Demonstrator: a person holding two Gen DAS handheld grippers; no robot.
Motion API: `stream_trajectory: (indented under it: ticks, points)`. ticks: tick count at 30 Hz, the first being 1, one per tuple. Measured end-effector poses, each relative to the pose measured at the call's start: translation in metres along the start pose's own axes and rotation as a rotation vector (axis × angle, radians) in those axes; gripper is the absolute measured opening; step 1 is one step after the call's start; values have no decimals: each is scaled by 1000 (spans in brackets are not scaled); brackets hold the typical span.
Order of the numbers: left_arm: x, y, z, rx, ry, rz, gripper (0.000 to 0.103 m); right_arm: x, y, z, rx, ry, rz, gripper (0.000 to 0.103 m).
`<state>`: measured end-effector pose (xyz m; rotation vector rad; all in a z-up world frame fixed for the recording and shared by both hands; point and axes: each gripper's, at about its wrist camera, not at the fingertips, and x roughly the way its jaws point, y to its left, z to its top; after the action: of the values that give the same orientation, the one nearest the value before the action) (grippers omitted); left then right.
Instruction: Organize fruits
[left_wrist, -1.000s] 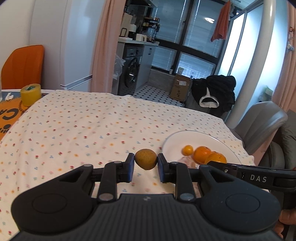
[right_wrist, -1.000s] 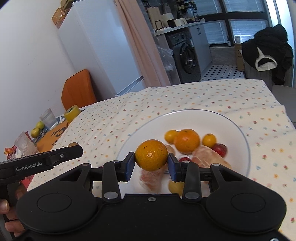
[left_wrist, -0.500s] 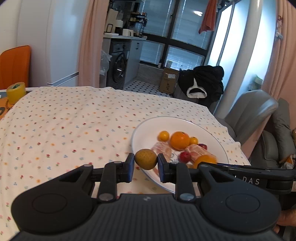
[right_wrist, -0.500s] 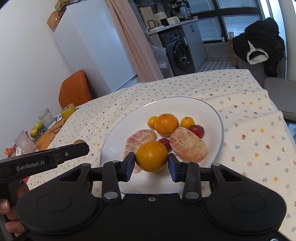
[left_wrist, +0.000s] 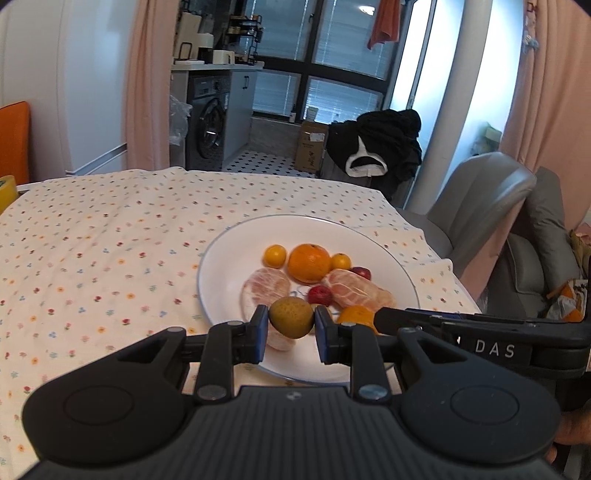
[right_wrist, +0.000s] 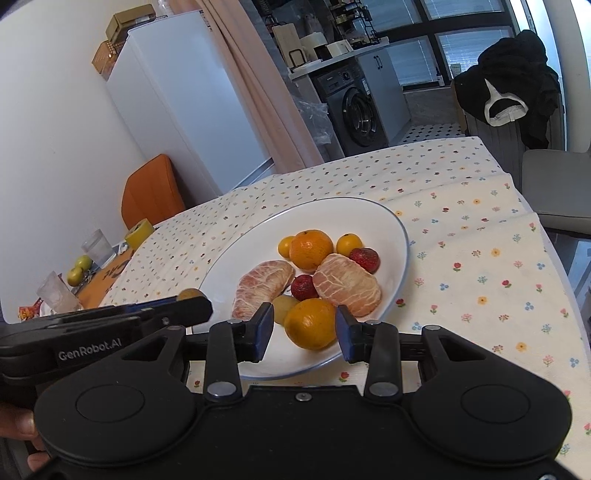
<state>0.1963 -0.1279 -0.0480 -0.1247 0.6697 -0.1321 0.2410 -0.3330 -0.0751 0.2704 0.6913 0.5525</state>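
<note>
Left gripper (left_wrist: 291, 328): clamped on a small brownish-yellow fruit (left_wrist: 291, 316), held over the near rim of the white plate (left_wrist: 229, 258) on the table (left_wrist: 92, 240). Right gripper (right_wrist: 306, 332): fingers parted, slight gaps either side of an orange (right_wrist: 310, 323) resting on the plate's near side beside peeled citrus pieces (right_wrist: 347, 284).

My right claw (right_wrist: 305, 324) sat over the near rim of the white plate (right_wrist: 388, 218), its pads apart, with an orange (right_wrist: 309, 323) between them, a clear gap showing on the left side. Beyond it lay two peeled citrus halves (right_wrist: 263, 283), strawberries (right_wrist: 364, 259) and small oranges (right_wrist: 348, 244). My left claw (right_wrist: 192, 297) held a brownish fruit at the plate's left edge.
</note>
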Motion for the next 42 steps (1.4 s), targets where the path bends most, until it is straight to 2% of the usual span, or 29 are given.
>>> stream_trajectory:
  ticks: [5,15,18,23,29,35,38,40,42]
  points:
    - [1,-2,0,-8,13,-17,28,-4,-4,-1,10,-6,-2,41]
    - [-14,12,-1,-45,1,22,30,-9,-1,-2,15,-18,1,44]
    - [-22,15,-2,-52,-11,33,37,-13,4,-2,8,-25,5,46]
    - [-38,21,-6,-71,-28,56,55,-18,16,-5,-18,-29,14,52]
    - [-59,28,-9,-93,-59,78,65,-26,32,-8,-53,-37,34,52]
    - [-83,37,-15,-94,-96,105,80,-37,47,-11,-71,-54,44,58]
    - [-94,41,-18,-91,-109,113,84,-41,56,-13,-82,-65,46,67]
    - [-101,44,-21,-86,-122,126,89,-44,63,-15,-91,-76,44,80]
    - [-109,48,-25,-89,-134,144,92,-47,68,-15,-97,-87,45,88]
